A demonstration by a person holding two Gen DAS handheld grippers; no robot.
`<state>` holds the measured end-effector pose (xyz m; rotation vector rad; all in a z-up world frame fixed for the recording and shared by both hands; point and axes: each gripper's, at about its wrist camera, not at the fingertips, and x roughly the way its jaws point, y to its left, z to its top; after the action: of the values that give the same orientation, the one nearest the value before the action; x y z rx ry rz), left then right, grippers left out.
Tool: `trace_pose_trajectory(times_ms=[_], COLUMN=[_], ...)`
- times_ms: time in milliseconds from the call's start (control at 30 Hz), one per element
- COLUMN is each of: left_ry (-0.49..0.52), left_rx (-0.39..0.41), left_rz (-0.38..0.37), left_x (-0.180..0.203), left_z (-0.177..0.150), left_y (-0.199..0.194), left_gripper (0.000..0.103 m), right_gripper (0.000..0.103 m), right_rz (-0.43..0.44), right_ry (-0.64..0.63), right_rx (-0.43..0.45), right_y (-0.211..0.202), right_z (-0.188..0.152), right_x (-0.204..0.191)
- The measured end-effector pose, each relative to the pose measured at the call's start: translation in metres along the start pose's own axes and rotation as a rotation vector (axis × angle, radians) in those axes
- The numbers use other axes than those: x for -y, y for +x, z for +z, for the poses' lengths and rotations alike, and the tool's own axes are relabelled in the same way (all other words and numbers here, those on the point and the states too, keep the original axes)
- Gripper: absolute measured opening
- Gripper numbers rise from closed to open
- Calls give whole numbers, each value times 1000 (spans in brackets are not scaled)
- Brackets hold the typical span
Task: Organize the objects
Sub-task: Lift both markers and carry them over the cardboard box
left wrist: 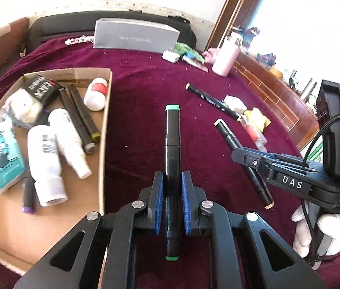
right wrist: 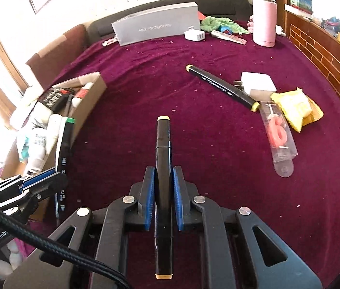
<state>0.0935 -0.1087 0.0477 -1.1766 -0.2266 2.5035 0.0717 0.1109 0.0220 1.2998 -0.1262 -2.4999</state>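
My left gripper [left wrist: 172,180] is shut on a black marker with green caps [left wrist: 173,139], held above the maroon cloth just right of the cardboard box [left wrist: 102,144]. My right gripper [right wrist: 164,178] is shut on a black marker with tan caps [right wrist: 163,149], held over the middle of the cloth. In the left wrist view the right gripper [left wrist: 242,154] and its marker [left wrist: 227,134] show at the right. In the right wrist view the left gripper [right wrist: 49,178] and the green-capped marker [right wrist: 64,144] show at the left, beside the box [right wrist: 90,89].
The box holds white bottles [left wrist: 47,163], markers [left wrist: 78,115], a teal packet [left wrist: 1,154] and other items. On the cloth lie a yellow-capped marker [right wrist: 221,87], a white charger [right wrist: 258,83], a yellow packet [right wrist: 295,107] and a clear pack [right wrist: 279,134]. A grey box [right wrist: 158,26] and pink bottle [right wrist: 264,21] stand at the back.
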Motion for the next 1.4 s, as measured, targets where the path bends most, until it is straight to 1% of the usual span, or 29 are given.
trace_pose_trajectory(times_ms=[200,467,667,833,967,1167,1300,1400], left_ry=[-2,-7,-37,-73,-101,-166,-200,-229], left_rx=[95,193,254,291,290,247,217,208], left_rz=[-54,-84,-55,1,55,114,143,138], left_x=[-6,-15,-37,-68,-93,-134,-154,-165], left_z=[-1,6,7,2,-4,-14,-19,-21], left_y=[-29,-61,-88,-114,-121,-119,-110,-109], left_gripper=[12,12,12,12,12,12,12,13], right_gripper=[13,13,13,13,13,13,13,13], right_rz=[45,98,152,212,253,322,367,393], right_ry=[-19,-56,-85,-107,-131,-156,-168,-180], right_rx=[24,58,66,61,48,-8,-61,-97], right_y=[-8,-24,-30,-26,-18,9,30,45], right_z=[1,8,15,26,30,31,27,23], right_x=[-18,-42,-64,-88,-112,-149,-172,-186])
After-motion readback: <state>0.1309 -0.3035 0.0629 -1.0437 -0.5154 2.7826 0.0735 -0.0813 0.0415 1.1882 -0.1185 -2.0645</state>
